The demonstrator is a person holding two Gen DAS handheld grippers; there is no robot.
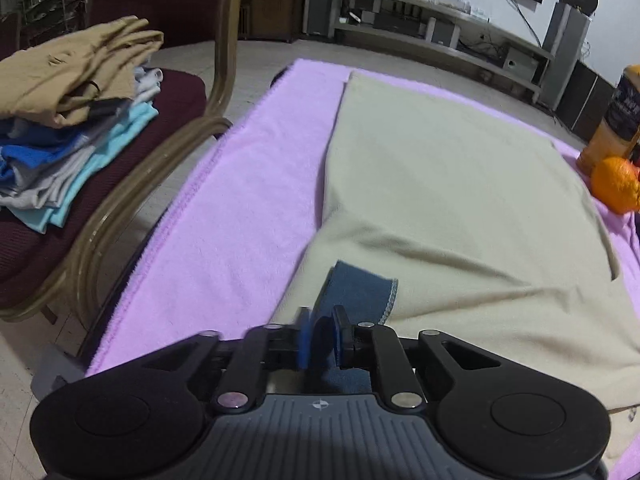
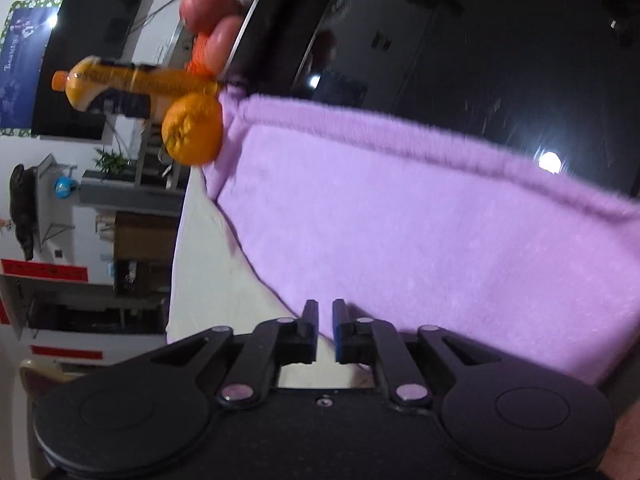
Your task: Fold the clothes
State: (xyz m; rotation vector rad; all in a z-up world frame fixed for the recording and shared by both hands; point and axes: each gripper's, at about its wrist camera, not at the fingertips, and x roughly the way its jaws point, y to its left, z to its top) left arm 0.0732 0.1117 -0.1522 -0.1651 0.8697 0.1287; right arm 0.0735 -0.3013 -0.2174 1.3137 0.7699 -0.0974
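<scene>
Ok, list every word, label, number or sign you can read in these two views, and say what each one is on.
No text can be read with certainty.
Bottle label: pale lettering on a dark band, too blurred to read.
Wall poster: one pale script word, lying sideways in the right wrist view, too blurred to quote.
Red strips on the white furniture: no legible characters.

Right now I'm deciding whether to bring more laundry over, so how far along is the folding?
Done: a stack of folded clothes sits on the chair. In hand: a cream garment lies spread on the purple blanket, and the left hand-held gripper pinches its blue collar. The right hand-held gripper hovers at the garment's edge, gripping nothing visible. Left: this garment's folds.
</scene>
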